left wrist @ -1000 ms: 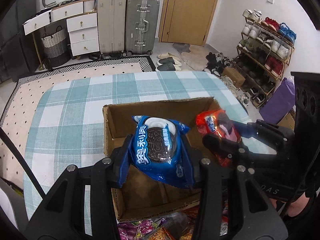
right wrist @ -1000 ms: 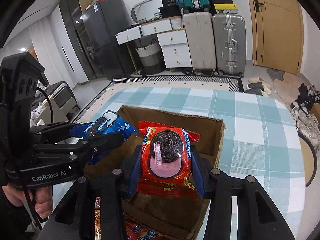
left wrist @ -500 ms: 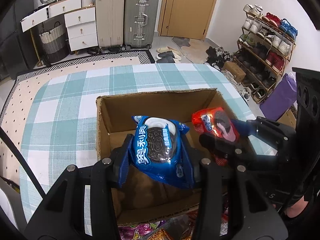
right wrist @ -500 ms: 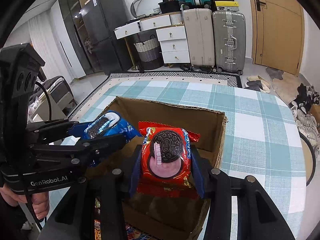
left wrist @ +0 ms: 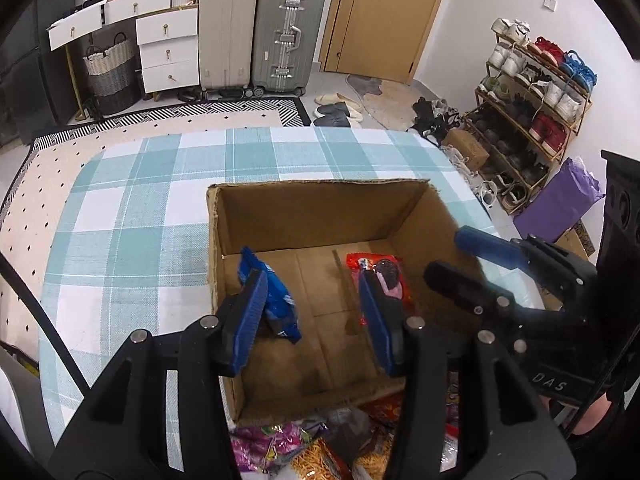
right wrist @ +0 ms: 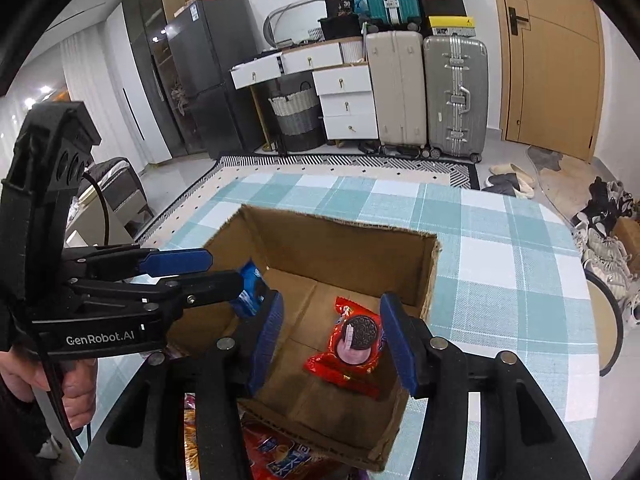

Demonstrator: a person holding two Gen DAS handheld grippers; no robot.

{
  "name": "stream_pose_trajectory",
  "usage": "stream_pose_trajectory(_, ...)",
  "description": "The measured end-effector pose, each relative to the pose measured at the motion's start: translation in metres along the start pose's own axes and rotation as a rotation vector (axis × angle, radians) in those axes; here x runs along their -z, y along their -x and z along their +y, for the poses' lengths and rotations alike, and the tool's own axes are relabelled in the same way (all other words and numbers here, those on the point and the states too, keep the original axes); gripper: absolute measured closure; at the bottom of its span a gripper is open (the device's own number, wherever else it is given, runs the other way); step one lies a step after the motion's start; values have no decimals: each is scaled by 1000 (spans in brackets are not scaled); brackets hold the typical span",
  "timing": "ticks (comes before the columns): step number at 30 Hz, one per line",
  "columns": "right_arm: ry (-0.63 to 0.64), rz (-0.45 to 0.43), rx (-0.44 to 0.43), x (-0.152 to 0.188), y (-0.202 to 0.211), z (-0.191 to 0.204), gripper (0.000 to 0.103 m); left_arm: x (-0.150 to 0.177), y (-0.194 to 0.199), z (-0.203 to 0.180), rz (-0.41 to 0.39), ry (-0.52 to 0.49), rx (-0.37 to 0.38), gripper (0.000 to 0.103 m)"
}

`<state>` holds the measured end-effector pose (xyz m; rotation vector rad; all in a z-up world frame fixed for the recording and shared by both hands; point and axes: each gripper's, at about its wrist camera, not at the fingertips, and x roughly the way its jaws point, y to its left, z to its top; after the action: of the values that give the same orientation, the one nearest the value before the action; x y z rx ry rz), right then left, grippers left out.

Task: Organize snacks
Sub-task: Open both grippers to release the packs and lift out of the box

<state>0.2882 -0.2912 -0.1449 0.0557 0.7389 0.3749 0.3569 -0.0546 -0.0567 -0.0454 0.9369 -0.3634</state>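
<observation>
Both tongs [left wrist: 316,316] [right wrist: 334,340] have opened, dropping the blue packet [left wrist: 276,300] and red packet [right wrist: 354,346] into the box [left wrist: 316,196].

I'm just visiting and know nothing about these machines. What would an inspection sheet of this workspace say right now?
Surface: table under a teal checked cloth.
Job's things: blue pack and red pack lie apart on the floor of the open box.
Clutter: more snack bags piled against the box's near side.
Grippers: left tool and right tool both open, holding nothing, above the box.
Cables: a black cable runs from the left tool.
Surroundings: suitcases, drawers, door, shoe rack.
</observation>
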Motion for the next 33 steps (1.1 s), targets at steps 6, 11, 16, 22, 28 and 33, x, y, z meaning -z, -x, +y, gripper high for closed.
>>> stream_pose_trajectory(6,16,-52,2,1,29,9,49,5,27,-1,-39,48,-2,48)
stream_pose_trajectory(11,34,-99,5,4,61,22,43,16,61,-10,-96,41,-20,37)
stream_pose_trajectory(16,44,-155,1,10,95,36,39,31,103,-21,-175,13,-32,26)
stream_pose_trajectory(22,51,-190,13,24,132,55,34,53,152,-28,-235,22,-17,24)
stream_pose_trajectory(28,38,-227,5,49,168,74,34,82,198,-31,-284,53,-19,22)
stream_pose_trajectory(33,32,-277,9,74,201,87,25,112,229,-39,-318,17,-44,21)
